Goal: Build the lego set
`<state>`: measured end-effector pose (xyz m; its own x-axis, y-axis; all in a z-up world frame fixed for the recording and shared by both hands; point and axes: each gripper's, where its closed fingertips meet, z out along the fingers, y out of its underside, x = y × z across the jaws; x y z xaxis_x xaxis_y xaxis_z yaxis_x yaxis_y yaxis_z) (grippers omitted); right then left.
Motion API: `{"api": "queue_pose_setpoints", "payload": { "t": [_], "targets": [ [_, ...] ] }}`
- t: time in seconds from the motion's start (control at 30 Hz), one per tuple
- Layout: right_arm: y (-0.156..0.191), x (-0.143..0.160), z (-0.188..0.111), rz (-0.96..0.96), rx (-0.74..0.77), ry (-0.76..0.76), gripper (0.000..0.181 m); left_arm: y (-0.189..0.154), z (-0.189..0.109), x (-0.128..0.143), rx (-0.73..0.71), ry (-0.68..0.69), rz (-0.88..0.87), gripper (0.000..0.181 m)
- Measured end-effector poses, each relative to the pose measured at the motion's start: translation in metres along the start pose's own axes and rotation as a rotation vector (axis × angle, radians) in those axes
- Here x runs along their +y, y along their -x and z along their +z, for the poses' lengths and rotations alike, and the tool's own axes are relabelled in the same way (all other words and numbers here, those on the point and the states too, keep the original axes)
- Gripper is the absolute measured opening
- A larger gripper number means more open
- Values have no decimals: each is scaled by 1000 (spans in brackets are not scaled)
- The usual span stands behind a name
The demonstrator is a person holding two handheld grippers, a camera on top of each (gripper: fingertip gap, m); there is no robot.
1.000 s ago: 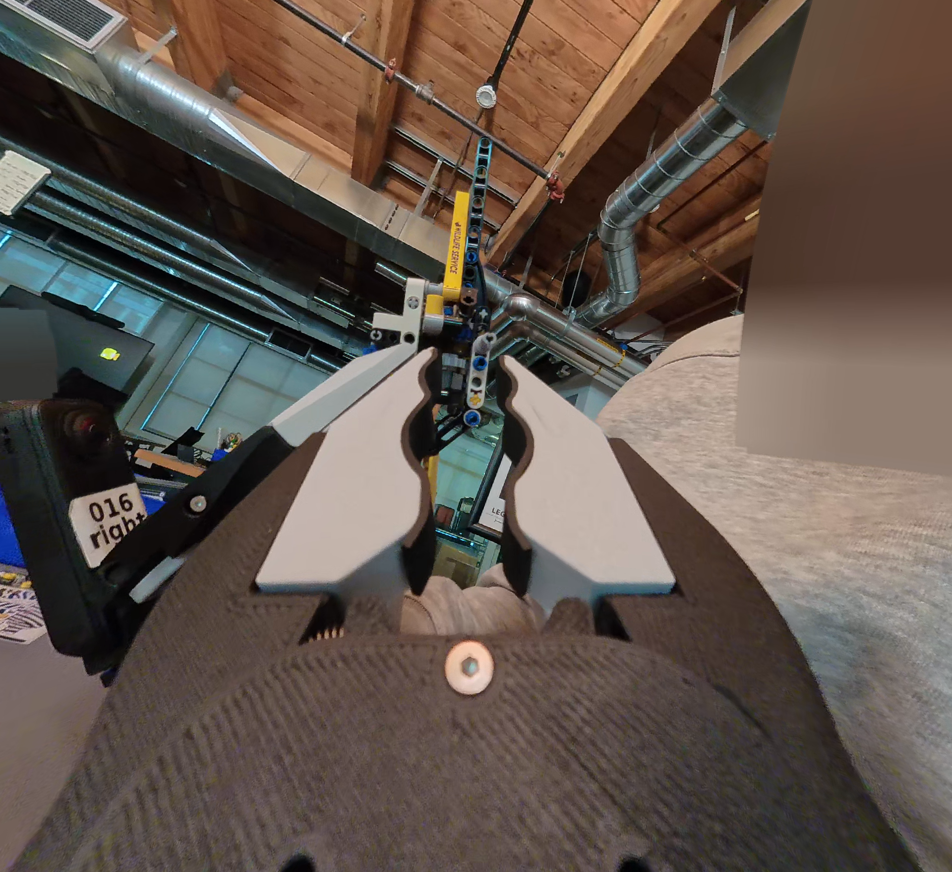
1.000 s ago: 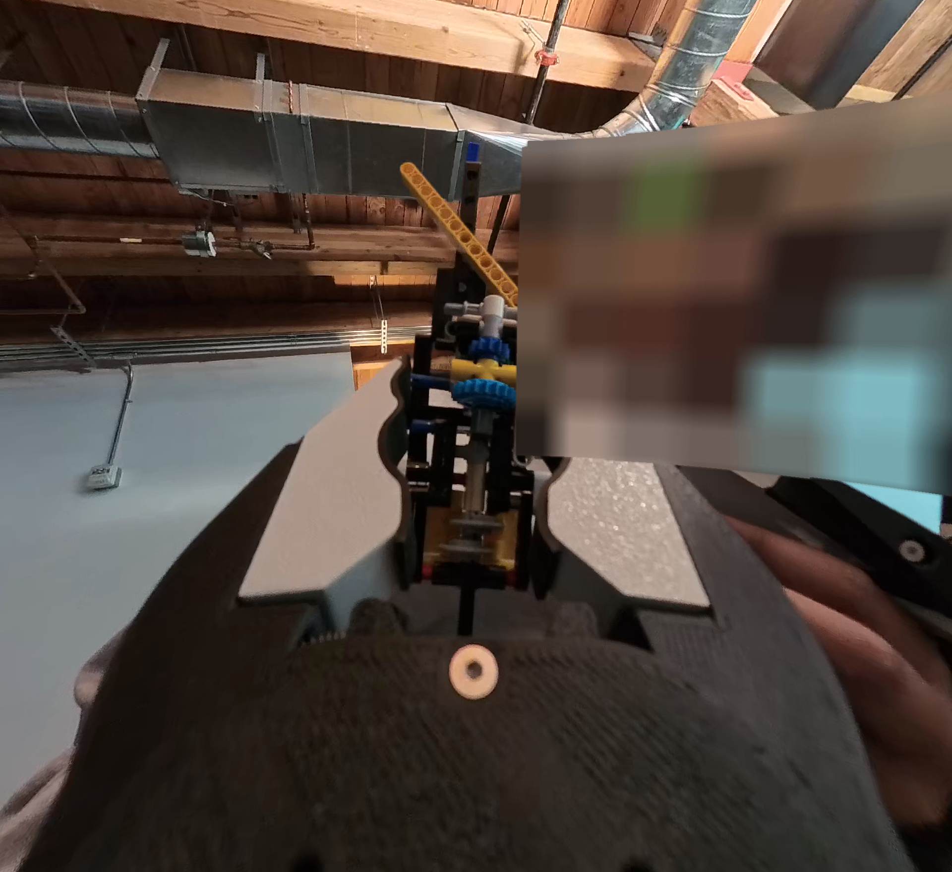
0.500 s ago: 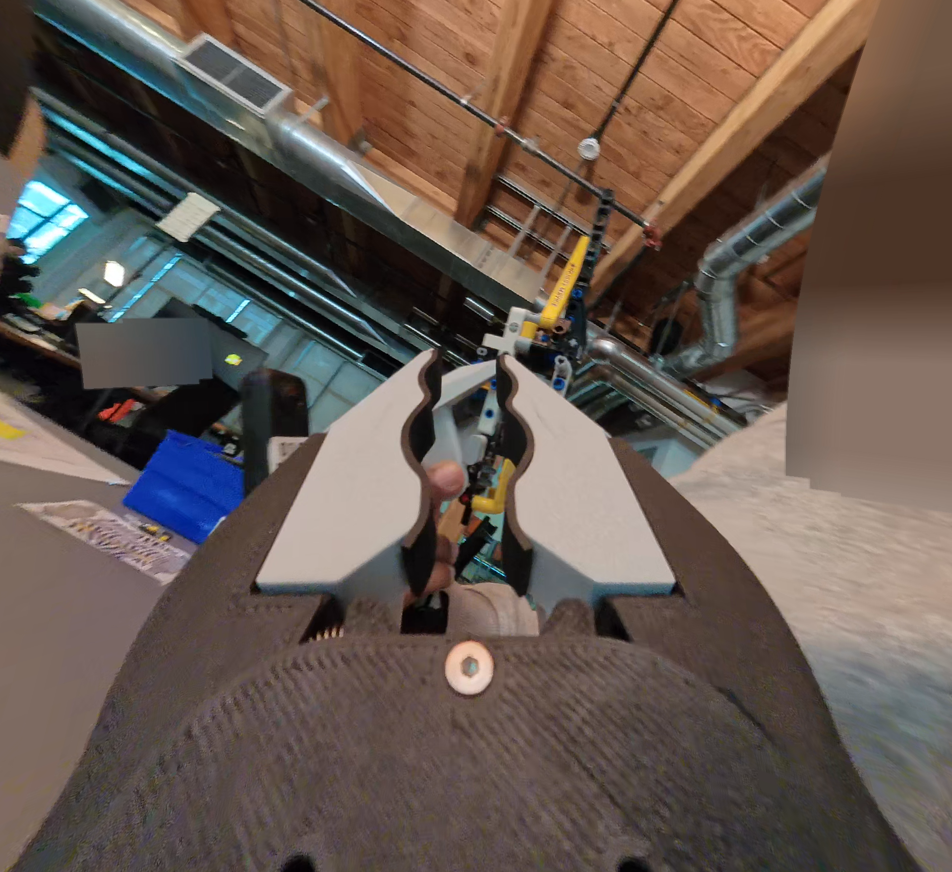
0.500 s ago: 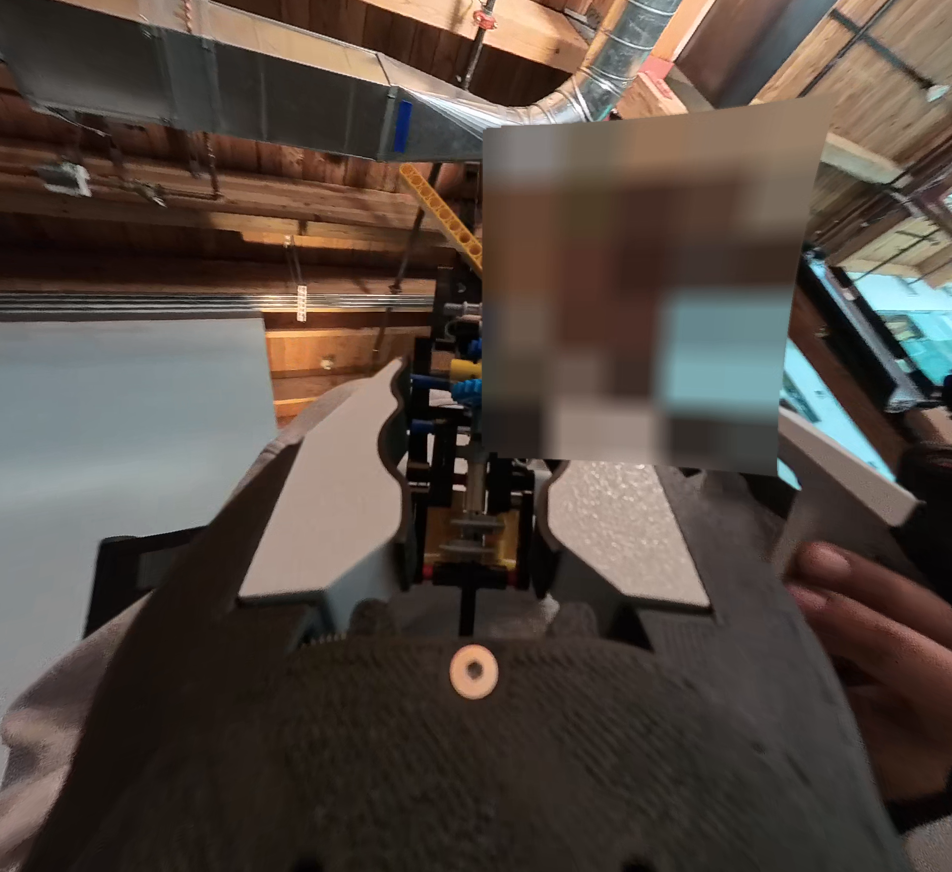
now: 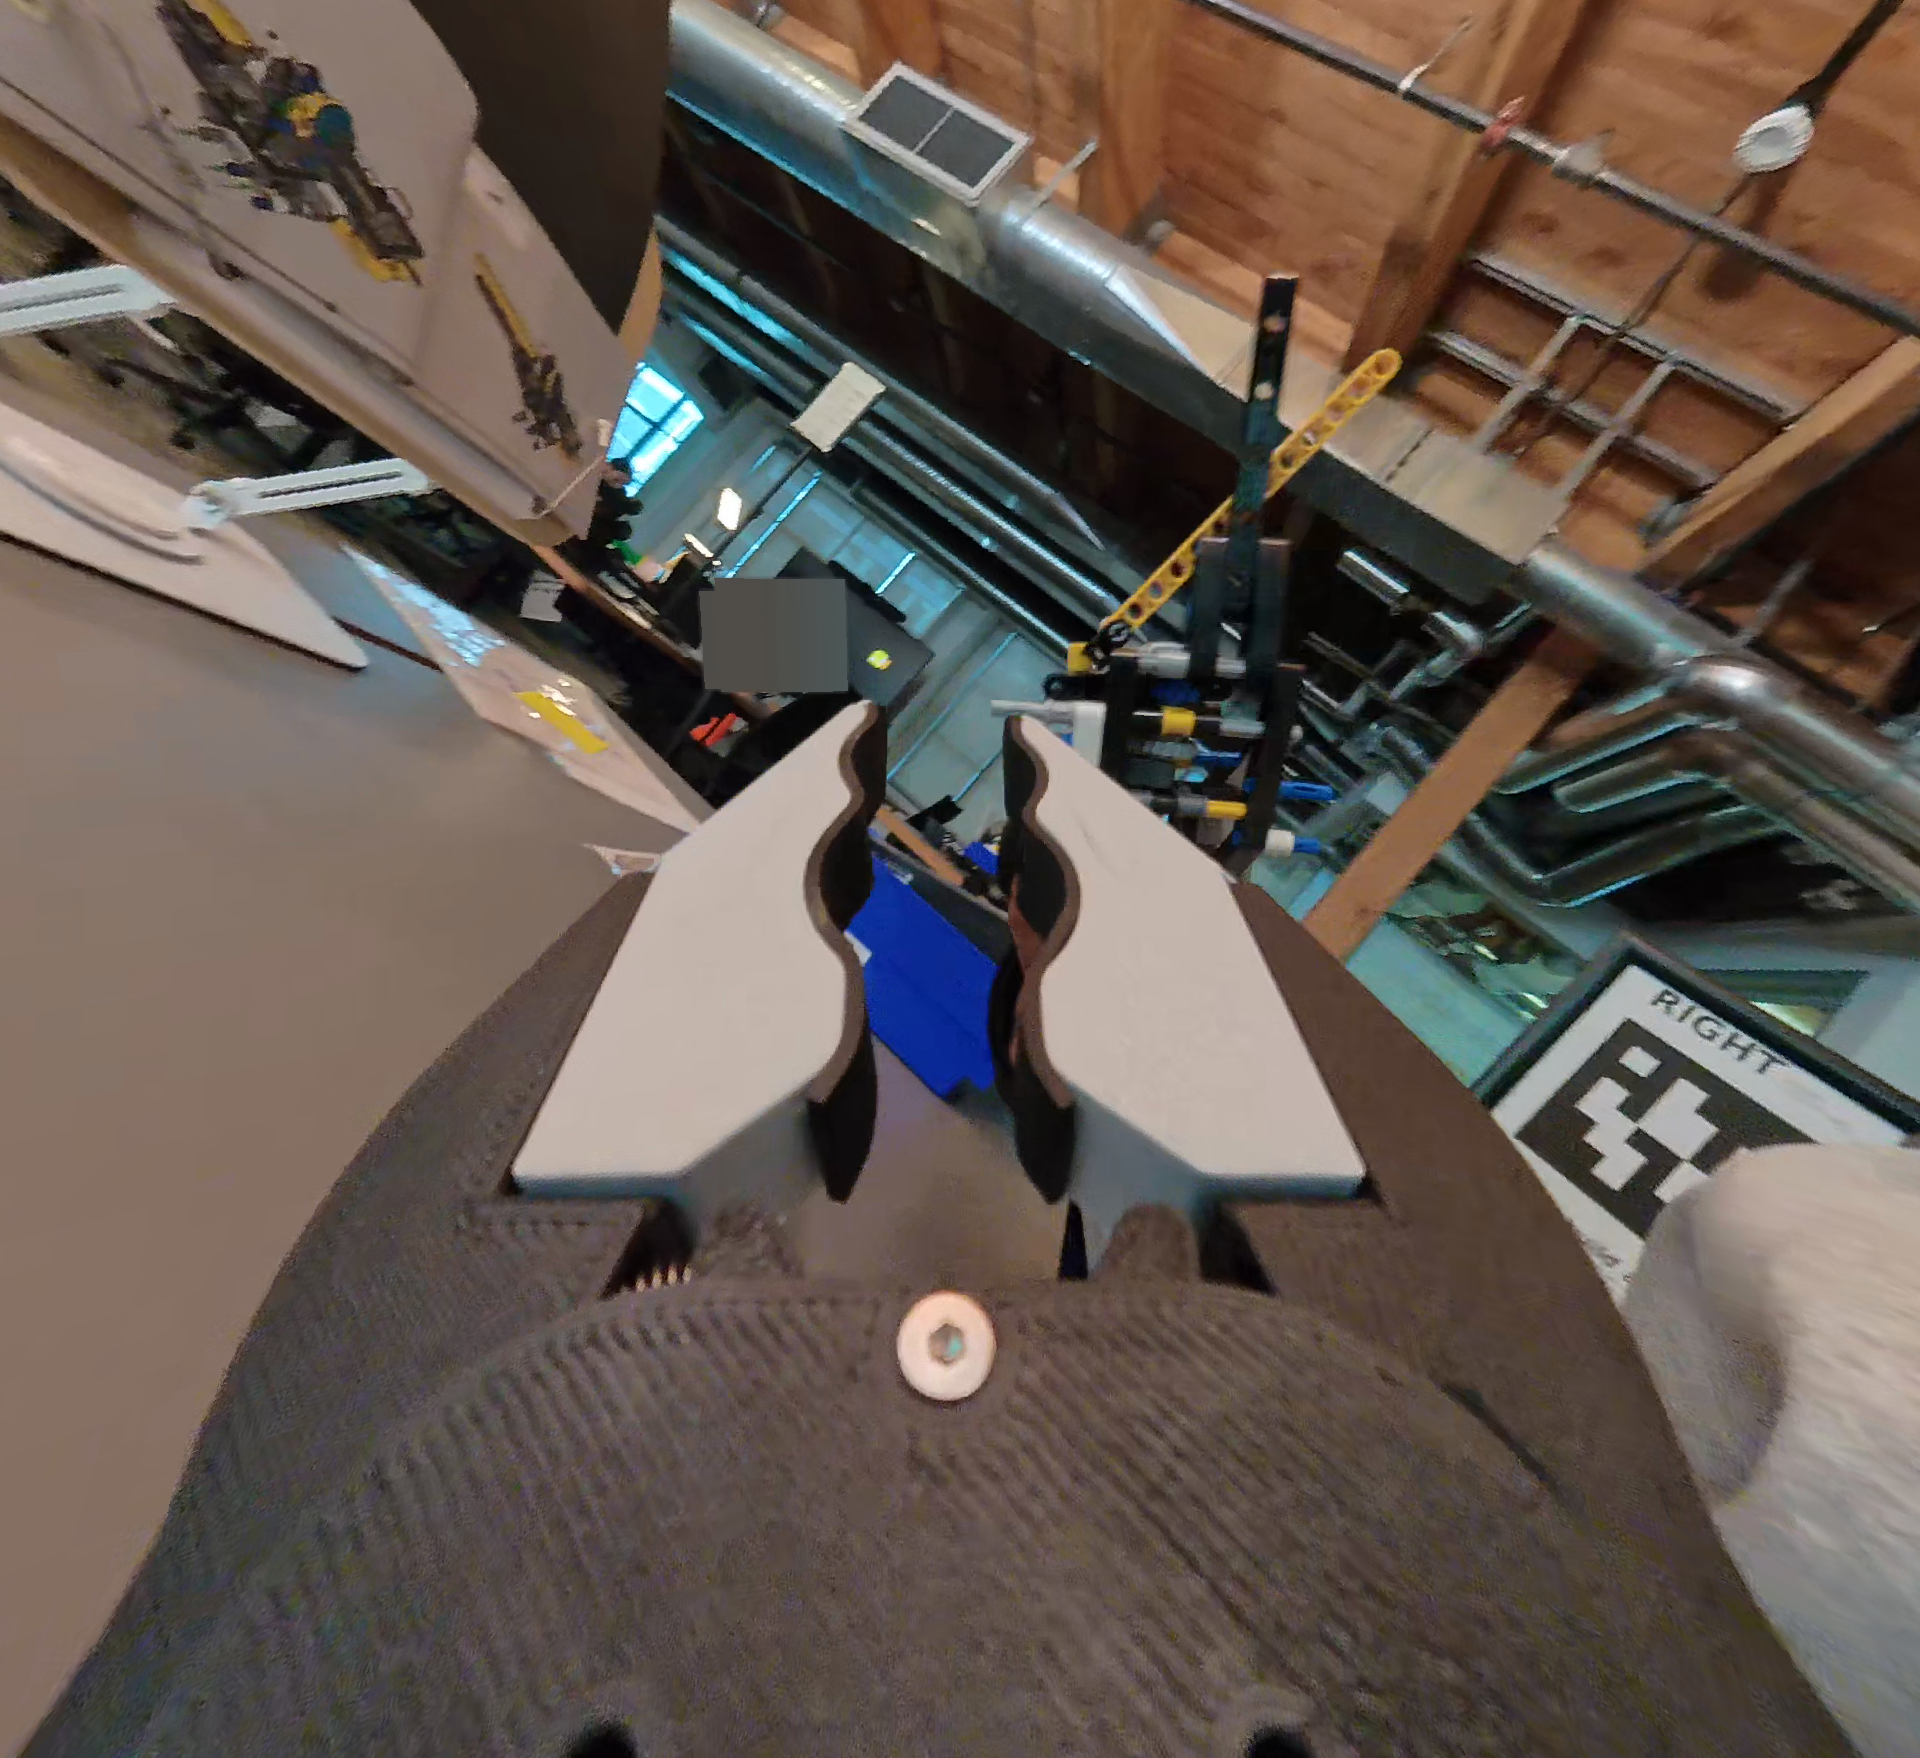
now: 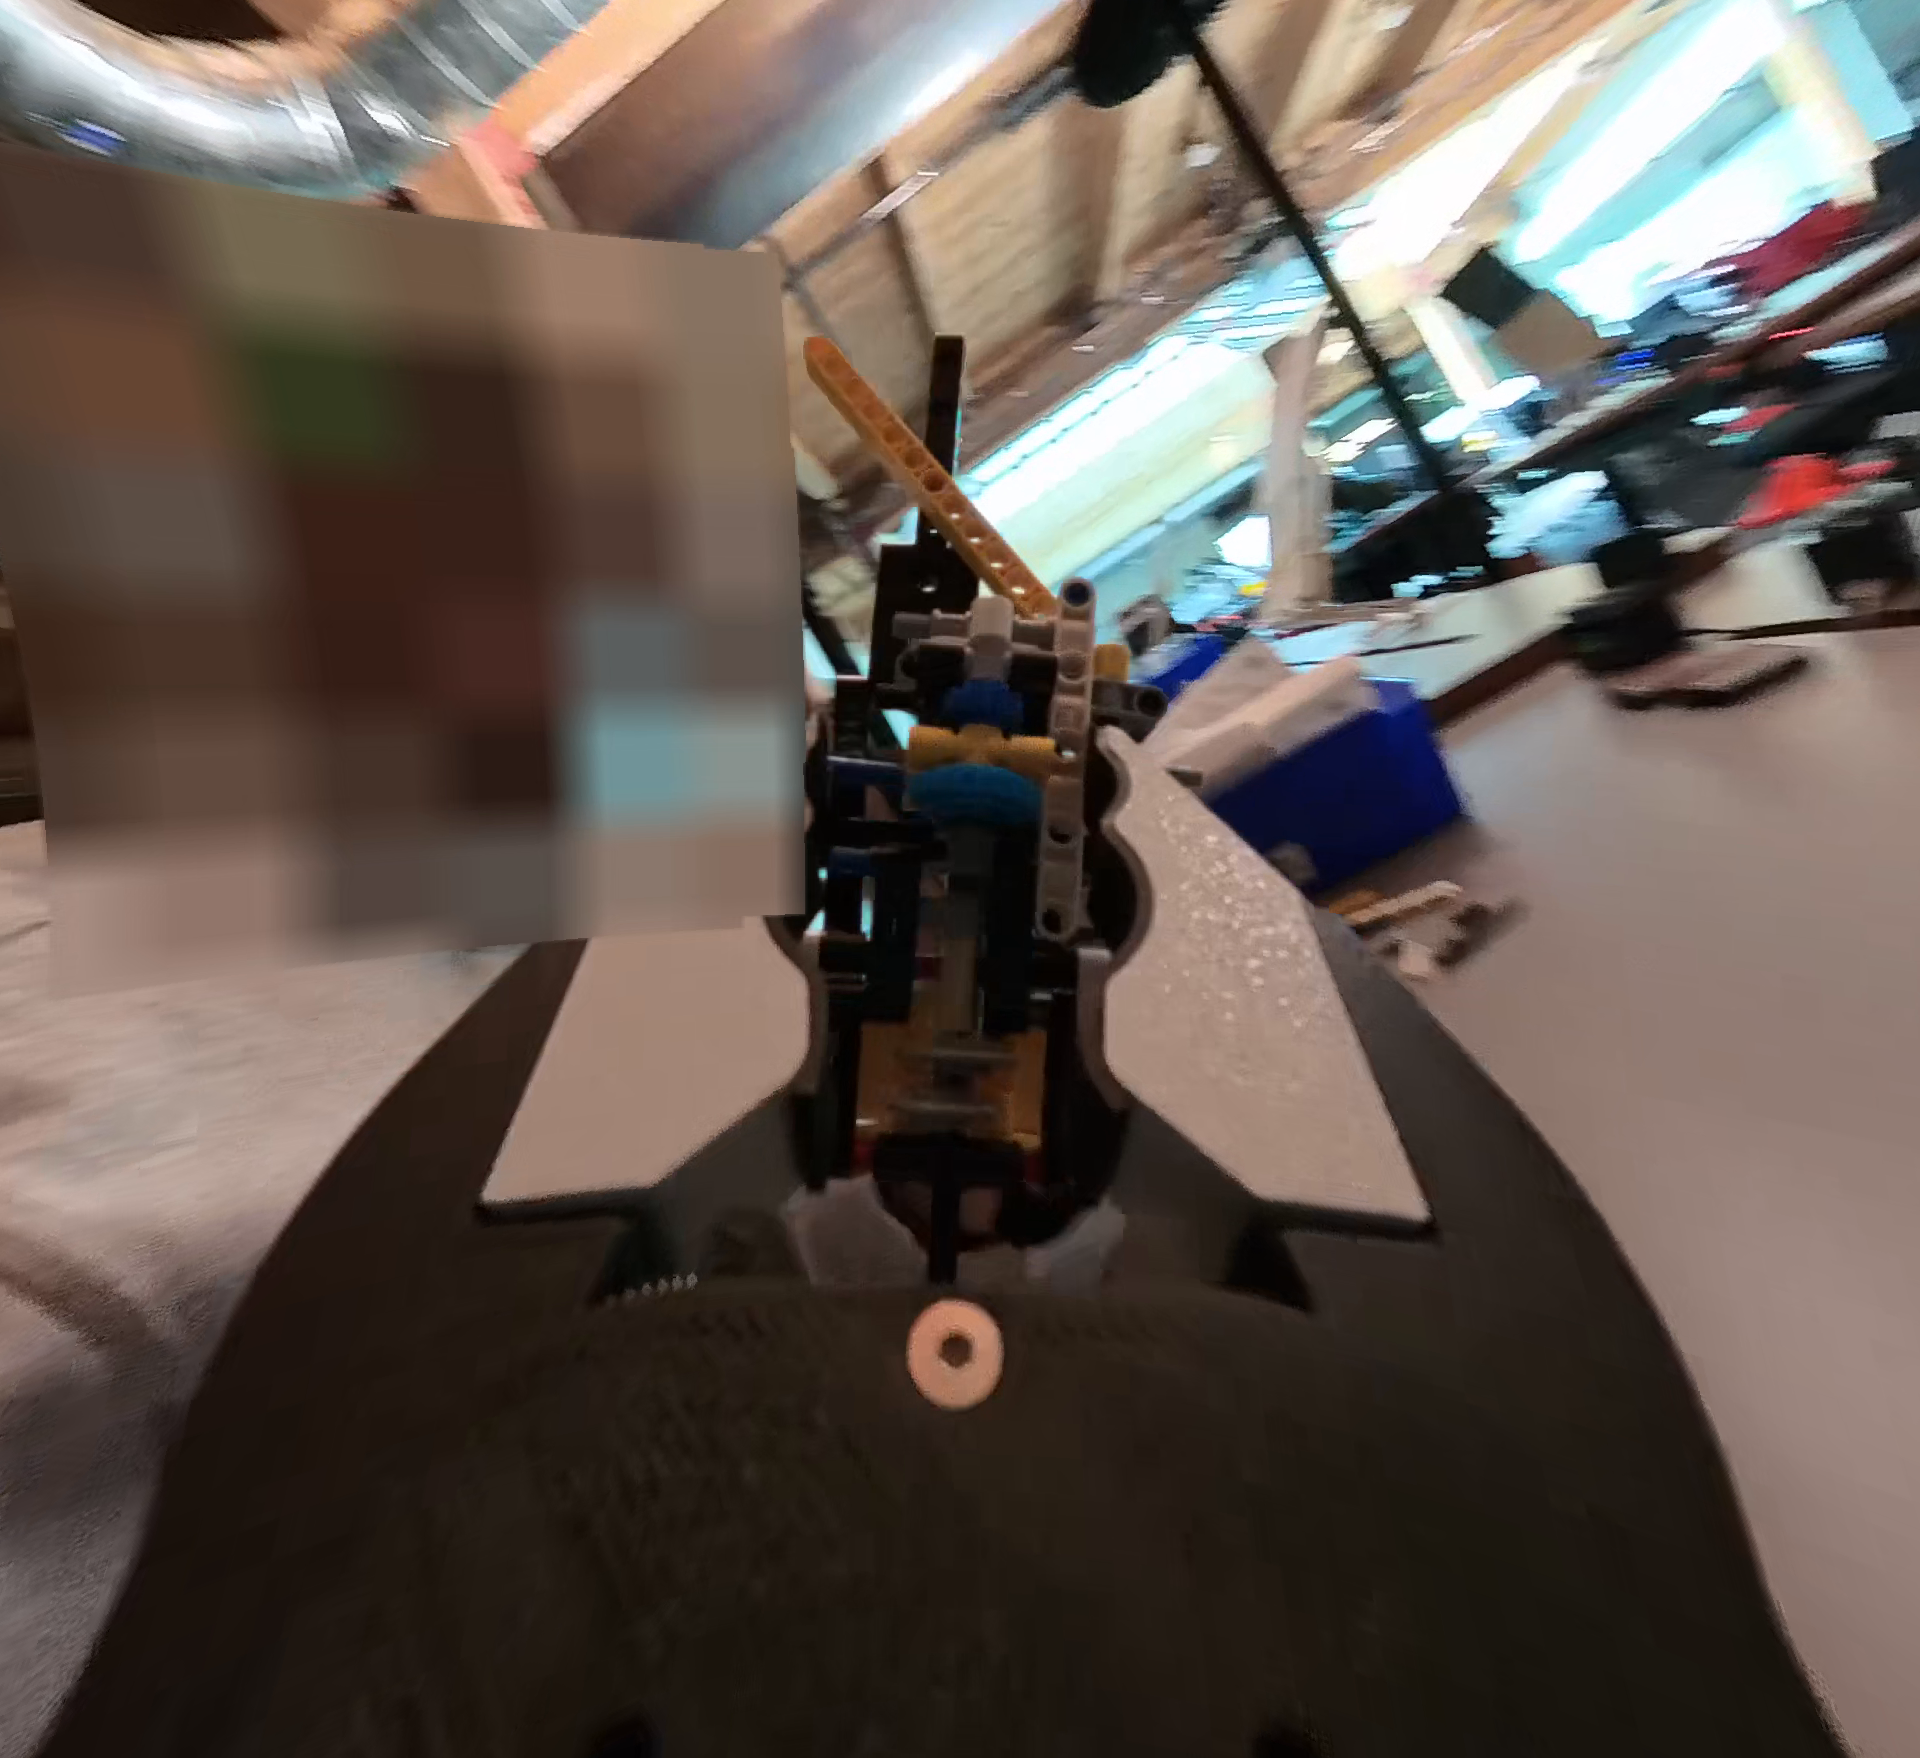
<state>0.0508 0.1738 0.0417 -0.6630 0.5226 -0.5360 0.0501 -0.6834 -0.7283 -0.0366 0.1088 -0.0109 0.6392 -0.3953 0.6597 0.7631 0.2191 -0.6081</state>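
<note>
The right gripper (image 6: 956, 887) is clamped on the half-built lego model (image 6: 966, 835), which sits deep between its grey fingers (image 6: 1236, 970); the model's long axis runs straight out along the fingers, with a yellow beam (image 6: 914, 472) and a black beam (image 6: 940, 420) poking up past the tips — that view is smeared, so finer detail is hard to make out; the left gripper (image 5: 940, 752) holds nothing, its jaws standing a little apart with only the blue bin (image 5: 925, 970) showing through the gap; from the left gripper's side the model (image 5: 1195, 721) hangs just past and to the right of its right fingertip, upright against the wooden ceiling (image 5: 1195, 46), apart from it as far as I can see; so the free tool is the left one, and I'd judge anything it adds must come in from the model's left flank, across the long axis; an instruction booklet (image 5: 260, 108) is propped at the far left above the grey table (image 5: 208, 929); loose parts (image 6: 1413, 908) lie on the table to the right, near the bin (image 6: 1340, 794) — likely the next thing to fetch
</note>
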Motion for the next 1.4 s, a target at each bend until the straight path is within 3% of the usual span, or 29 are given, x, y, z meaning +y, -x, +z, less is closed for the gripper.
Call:
{"api": "queue_pose_setpoints", "payload": {
  "t": [0.2,0.43,0.93,1.2,1.4],
  "targets": [
    [-42,10,-35,-118,357,72,47,20,-4,0,-101,-11,-13,20],
    [-82,37,-57,-206,626,232,48,24,-4,3,-118,3,-6,19],
    [-110,72,-60,-320,774,489,48,27,-3,8,-121,19,-32,18],
    [-128,91,-73,-469,888,721,48,34,-6,6,-150,7,-53,16],
    [-135,102,-75,-527,894,793,48,36,-7,4,-158,-1,-69,15]
  ]
}}
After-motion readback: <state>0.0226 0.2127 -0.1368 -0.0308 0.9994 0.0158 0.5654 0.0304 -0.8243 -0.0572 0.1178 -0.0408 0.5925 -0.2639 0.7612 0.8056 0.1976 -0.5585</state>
